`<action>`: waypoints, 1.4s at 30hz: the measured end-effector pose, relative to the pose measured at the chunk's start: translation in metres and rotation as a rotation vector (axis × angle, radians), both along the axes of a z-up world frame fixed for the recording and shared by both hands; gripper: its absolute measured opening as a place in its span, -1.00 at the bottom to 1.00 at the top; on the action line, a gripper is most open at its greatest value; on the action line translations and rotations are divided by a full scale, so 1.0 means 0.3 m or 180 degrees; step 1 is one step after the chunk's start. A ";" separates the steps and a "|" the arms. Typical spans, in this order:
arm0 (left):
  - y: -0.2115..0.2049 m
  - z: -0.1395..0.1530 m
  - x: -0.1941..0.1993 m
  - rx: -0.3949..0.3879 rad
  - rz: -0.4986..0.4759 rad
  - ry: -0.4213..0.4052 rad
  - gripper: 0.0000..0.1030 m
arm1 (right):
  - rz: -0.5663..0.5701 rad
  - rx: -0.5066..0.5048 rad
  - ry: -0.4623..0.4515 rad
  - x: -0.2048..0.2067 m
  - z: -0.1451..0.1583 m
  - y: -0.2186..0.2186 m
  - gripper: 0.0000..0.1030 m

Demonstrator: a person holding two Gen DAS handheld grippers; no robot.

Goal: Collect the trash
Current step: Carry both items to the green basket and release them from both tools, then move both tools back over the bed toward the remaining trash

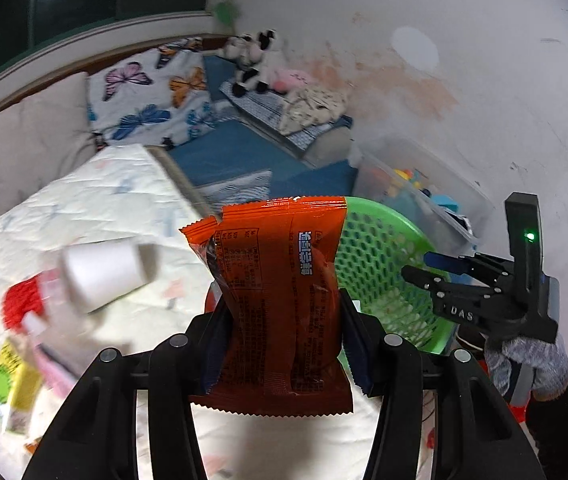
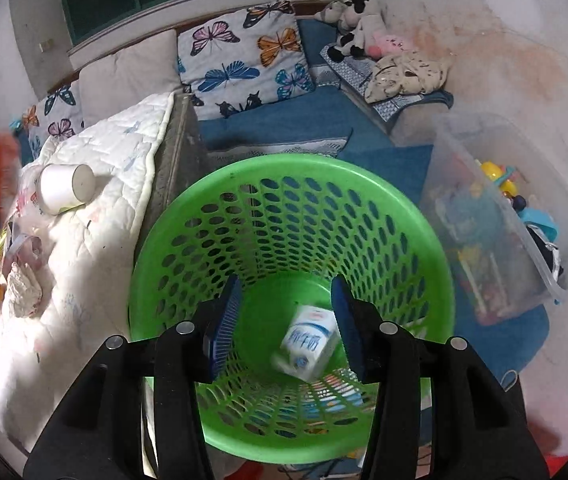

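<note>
My left gripper (image 1: 282, 332) is shut on an orange snack wrapper (image 1: 280, 300) and holds it upright above the quilted table, left of the green mesh basket (image 1: 380, 264). My right gripper (image 2: 284, 320) is open and empty above the basket (image 2: 292, 208). A white and blue milk carton (image 2: 310, 342) lies blurred inside the basket, below the open jaws. The right gripper also shows in the left wrist view (image 1: 424, 264), over the basket's far side. A white paper cup (image 1: 104, 274) lies on its side on the quilt; it also shows in the right wrist view (image 2: 64, 188).
More litter lies on the quilt (image 2: 96, 240): a yellow-green carton (image 1: 12, 388), red and pink wrappers (image 1: 24, 304), crumpled paper (image 2: 22, 288). A clear toy bin (image 2: 496, 216) stands right of the basket. Butterfly cushions (image 2: 244, 60) and a plush cow (image 2: 356, 20) are behind.
</note>
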State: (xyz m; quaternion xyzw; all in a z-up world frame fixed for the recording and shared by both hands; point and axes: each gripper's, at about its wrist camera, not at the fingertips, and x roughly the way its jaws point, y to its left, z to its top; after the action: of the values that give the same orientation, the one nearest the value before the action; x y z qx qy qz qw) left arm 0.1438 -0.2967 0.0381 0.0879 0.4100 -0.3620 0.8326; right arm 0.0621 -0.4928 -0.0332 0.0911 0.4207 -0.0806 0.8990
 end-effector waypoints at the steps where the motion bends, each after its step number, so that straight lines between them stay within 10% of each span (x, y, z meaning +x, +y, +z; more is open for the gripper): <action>1: -0.030 -0.008 0.000 0.0006 -0.0037 0.0013 -0.05 | -0.0007 0.0001 -0.0018 -0.012 0.004 -0.008 -0.04; 20: -0.262 -0.172 -0.007 0.0064 -0.0220 0.0314 0.48 | -0.0042 0.0026 -0.0210 -0.165 0.035 -0.040 0.24; 42: 0.331 -0.101 -0.078 0.0041 0.0799 -0.0098 0.61 | 0.0480 0.0054 -0.0305 -0.099 0.082 0.251 0.28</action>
State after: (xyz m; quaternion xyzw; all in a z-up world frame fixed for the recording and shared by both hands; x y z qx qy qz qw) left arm 0.1202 -0.1973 0.0078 0.0468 0.4073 -0.2509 0.8769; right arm 0.0324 -0.4175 -0.0086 0.0706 0.3836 -0.0046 0.9208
